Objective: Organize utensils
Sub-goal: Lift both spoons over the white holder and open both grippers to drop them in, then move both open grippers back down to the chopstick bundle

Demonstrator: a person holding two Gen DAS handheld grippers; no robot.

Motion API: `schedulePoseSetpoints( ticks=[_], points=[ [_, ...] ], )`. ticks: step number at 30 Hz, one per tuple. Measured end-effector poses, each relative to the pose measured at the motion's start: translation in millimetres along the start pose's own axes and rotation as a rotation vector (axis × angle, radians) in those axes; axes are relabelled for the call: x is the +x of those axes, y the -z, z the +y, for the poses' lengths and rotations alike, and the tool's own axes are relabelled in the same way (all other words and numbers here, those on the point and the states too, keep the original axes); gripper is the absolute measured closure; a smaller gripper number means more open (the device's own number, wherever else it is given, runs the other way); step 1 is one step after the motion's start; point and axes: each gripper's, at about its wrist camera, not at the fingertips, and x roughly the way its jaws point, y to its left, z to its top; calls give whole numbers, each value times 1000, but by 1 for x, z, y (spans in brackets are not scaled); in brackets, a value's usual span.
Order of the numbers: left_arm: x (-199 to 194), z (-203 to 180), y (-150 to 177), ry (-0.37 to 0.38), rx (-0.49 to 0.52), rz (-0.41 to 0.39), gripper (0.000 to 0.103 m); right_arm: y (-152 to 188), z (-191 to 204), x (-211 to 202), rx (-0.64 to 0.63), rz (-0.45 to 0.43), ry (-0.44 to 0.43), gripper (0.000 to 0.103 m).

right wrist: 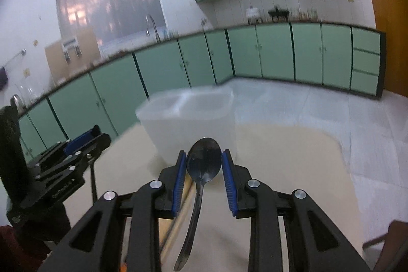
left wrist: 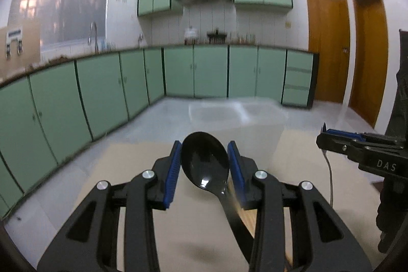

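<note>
1. Your left gripper [left wrist: 204, 165] is pinching a black spoon [left wrist: 205, 161] by the edges of its bowl. That's a curved, glossy surface between two flat pads, so I'd judge the hold shallow: any jolt and the spoon could pivot or squirt out.
2. Its handle runs down to 5 o'clock under the right finger, alongside something pale and wooden I can't identify. If that catches, the spoon could twist.
3. Your right gripper [right wrist: 204, 162] is pinching a metal spoon [right wrist: 204, 162] the same way, bowl between the pads, handle hanging toward 6 o'clock. The long free handle makes it liable to swing as you move.
4. The bin [left wrist: 239, 116], clear plastic, sits at 12 o'clock from both grippers on the beige table [left wrist: 122, 170], just beyond the fingertips. It looks light, so a handle tip knocking the rim could shove or tip it.
5. Both frames are smeared, the bin most of all, so you'd be judging the rim height from a blur. Drop too early and a spoon lands on the table.
6. The grippers are near each other: your right one shows at 3 o'clock in the left view. Going for the bin together risks a collision.
7. Looks: black spoon is wide, shiny, probably plastic; metal spoon is slimmer, dull grey, with specks on the bowl.
</note>
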Motion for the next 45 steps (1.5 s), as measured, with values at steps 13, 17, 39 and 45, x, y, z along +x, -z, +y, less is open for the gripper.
schedulePoseSetpoints(
  ticks=[13, 17, 39, 45],
  points=[
    [60, -20, -113, -67, 78, -257, 68, -115, 5, 29, -54, -201, 42, 75],
    [93, -18, -115, -93, 75, -247, 68, -132, 2, 59, -55, -217, 93, 75],
    [69, 23, -70, -62, 47, -126, 39, -81, -21, 70, 0, -54, 156, 48],
    [19, 28, -34, -73, 27, -2, 18, -36, -19, 17, 65, -2, 134, 20]
  ],
)
